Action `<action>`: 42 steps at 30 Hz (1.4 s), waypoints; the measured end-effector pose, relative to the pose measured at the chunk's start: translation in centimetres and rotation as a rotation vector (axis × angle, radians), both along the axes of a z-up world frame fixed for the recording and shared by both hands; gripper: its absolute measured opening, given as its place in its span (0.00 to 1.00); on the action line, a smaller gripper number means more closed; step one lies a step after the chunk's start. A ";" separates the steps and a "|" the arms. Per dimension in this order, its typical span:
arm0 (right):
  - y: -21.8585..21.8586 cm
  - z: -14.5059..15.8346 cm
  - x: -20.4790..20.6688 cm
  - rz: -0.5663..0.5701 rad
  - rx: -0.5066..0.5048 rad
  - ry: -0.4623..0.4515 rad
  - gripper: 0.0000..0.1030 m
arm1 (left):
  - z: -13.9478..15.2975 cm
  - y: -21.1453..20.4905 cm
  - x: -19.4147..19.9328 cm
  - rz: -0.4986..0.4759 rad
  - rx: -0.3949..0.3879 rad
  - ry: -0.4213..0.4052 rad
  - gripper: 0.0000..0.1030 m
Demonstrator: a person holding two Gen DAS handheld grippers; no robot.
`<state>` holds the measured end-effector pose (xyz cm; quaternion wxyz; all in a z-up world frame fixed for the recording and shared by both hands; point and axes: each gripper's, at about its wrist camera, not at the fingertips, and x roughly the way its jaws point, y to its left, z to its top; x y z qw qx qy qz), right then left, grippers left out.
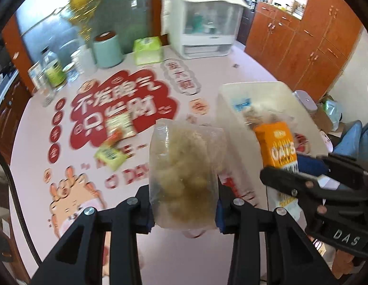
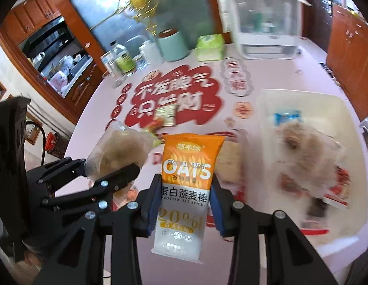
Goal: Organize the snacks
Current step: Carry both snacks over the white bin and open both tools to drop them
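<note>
Meanwhile, the left gripper (image 1: 184,210) clamps a clear bag of pale snacks (image 1: 184,166), and the right gripper (image 2: 184,210) clamps an orange oat bar packet (image 2: 184,190), both above the table (image 1: 160,156) near a white bin (image 2: 326,104).

L tool (image 1: 184,211) & R tool (image 2: 184,210) both clamped, angled down

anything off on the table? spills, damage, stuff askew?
No spills or damage visible, though blur hides detail. Two small snack packets lie loose and askew mid-table, outside the white bin. Clear bag and oat bar are each in a gripper.
</note>
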<state>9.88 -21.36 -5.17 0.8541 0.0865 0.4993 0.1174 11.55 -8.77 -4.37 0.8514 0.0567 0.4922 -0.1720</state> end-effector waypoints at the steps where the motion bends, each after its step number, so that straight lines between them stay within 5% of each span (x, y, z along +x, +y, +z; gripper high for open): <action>1: -1.4 0.0 -0.5 -0.012 -0.004 -0.002 0.37 | 0.3 -1.7 -0.2 -0.006 0.001 -0.009 0.35; 13: -16.9 1.6 -3.2 -0.118 0.065 -0.040 0.38 | 4.6 -18.7 2.4 -0.084 0.024 -0.109 0.35; 27: -20.7 0.0 -1.5 -0.104 0.093 -0.006 0.39 | 3.1 -27.6 7.1 -0.156 0.167 -0.099 0.37; 29: -20.7 -0.6 -1.3 -0.092 0.085 0.008 0.39 | 2.6 -27.8 7.2 -0.171 0.182 -0.094 0.42; 31: -20.4 -1.2 -0.9 -0.072 0.062 0.033 0.40 | 2.2 -27.9 7.2 -0.175 0.197 -0.095 0.77; 33: -20.2 -1.8 -0.5 -0.056 0.039 0.054 0.41 | 2.3 -27.5 7.0 -0.157 0.195 -0.124 0.89; 37: -20.0 -2.6 0.0 -0.049 0.036 0.082 0.51 | 2.2 -26.4 6.9 -0.142 0.196 -0.116 0.89; 42: -20.0 -2.8 0.4 -0.047 0.044 0.094 0.52 | 1.9 -24.7 6.4 -0.108 0.202 -0.101 0.89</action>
